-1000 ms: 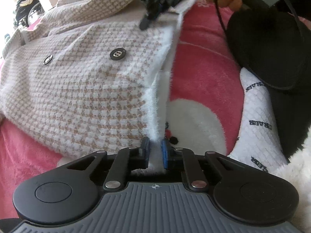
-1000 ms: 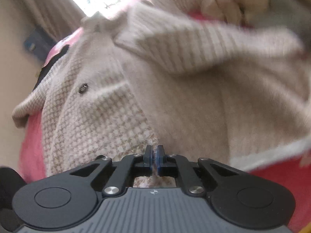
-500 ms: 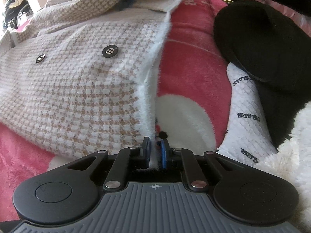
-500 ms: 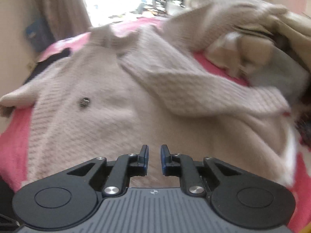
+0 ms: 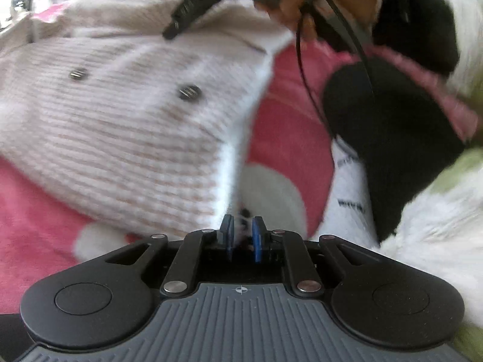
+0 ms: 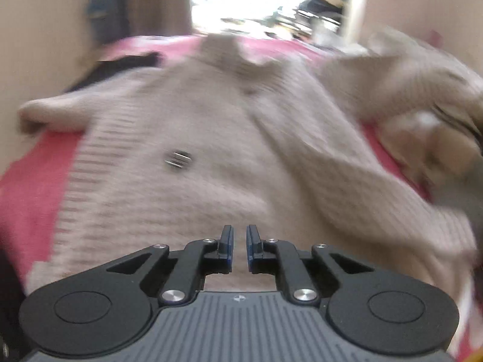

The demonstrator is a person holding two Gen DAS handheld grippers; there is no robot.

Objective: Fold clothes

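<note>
Both our tongs have let go: left tongs (image 5: 241, 236) parted off the cardigan (image 5: 135, 138) hem at 6 o'clock, right tongs (image 6: 239, 242) empty above it, so this fold looks laid down.

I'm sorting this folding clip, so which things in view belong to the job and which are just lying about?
Part of the job:
- beige checked knit cardigan with dark buttons
- left gripper, open
- right gripper, open

Just lying about:
- pink fleece blanket underneath
- white sock with dark lettering
- black garment
</note>
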